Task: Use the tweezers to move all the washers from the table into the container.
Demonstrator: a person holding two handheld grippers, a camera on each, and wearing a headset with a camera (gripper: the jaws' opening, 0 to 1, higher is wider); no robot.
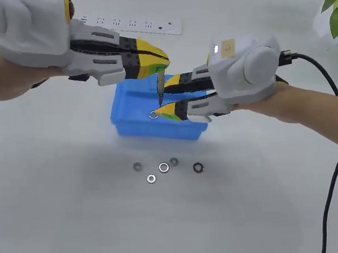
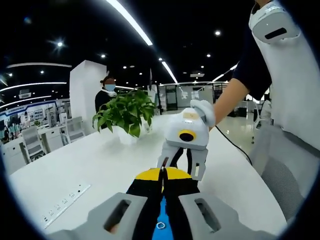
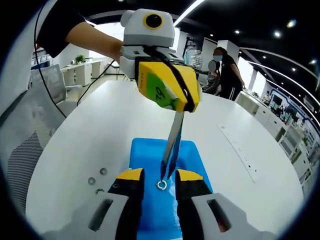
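Where the left gripper (image 1: 158,62) reaches in from the upper left of the head view, its yellow-tipped fingers (image 3: 186,82) are closed tight on the top of the tweezers (image 1: 160,85), which hang point-down. One washer (image 3: 161,185) sits at the tweezer tips, inside the outline of the blue container (image 1: 135,128). Cannot tell whether it is lifted clear or resting on the container floor.

Right gripper (image 1: 165,95) comes in from the right. Its fingers (image 3: 131,182) are spread apart and hold nothing. The tweezer tips and the washer lie in the gap between them, and as far as the right gripper view shows they touch neither finger.

Five loose washers (image 1: 163,167) lie on the bench (image 1: 61,221) just in front of the container, near one another; one of them is dark.

Writing: a green patch (image 3: 161,95) on a left finger carries dark characters, possibly digits, not legible. A tan sticker (image 1: 228,47) on the right gripper body has no readable text. No markings are legible on the power strip (image 1: 133,24) at the far side of the bench.
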